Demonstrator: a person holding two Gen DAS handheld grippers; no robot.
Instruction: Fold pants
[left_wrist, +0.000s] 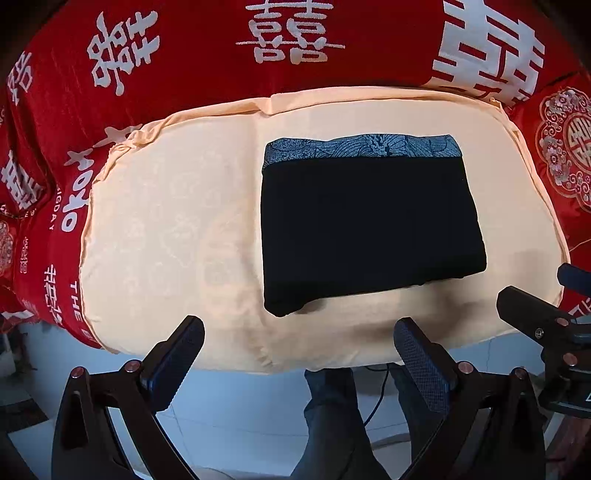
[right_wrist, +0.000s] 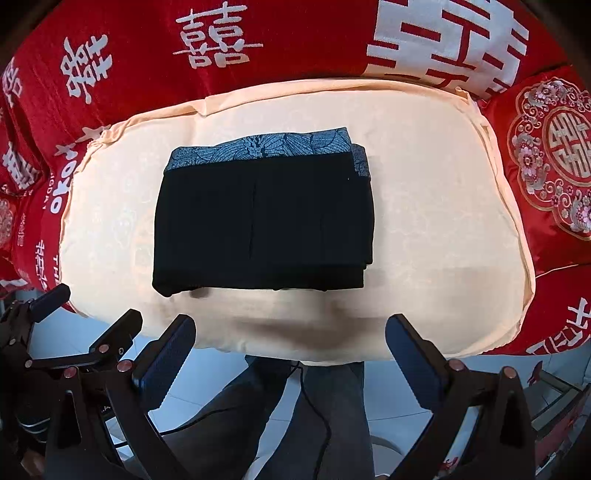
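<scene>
Folded pants on cream cushion

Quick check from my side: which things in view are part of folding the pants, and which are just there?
Part of the job:
- black pants, folded into a flat rectangle, patterned blue waistband at the far edge
- cream cushion they lie on
- left gripper and right gripper, jaws open, holding nothing

Just there:
- red bedspread
- embroidered red pillow
- black cable on the floor

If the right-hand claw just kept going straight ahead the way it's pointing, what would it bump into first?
Probably the cream cushion near its front edge, then the folded black pants lying on it. The right gripper is open and holds nothing; depth is hard to judge.
</scene>
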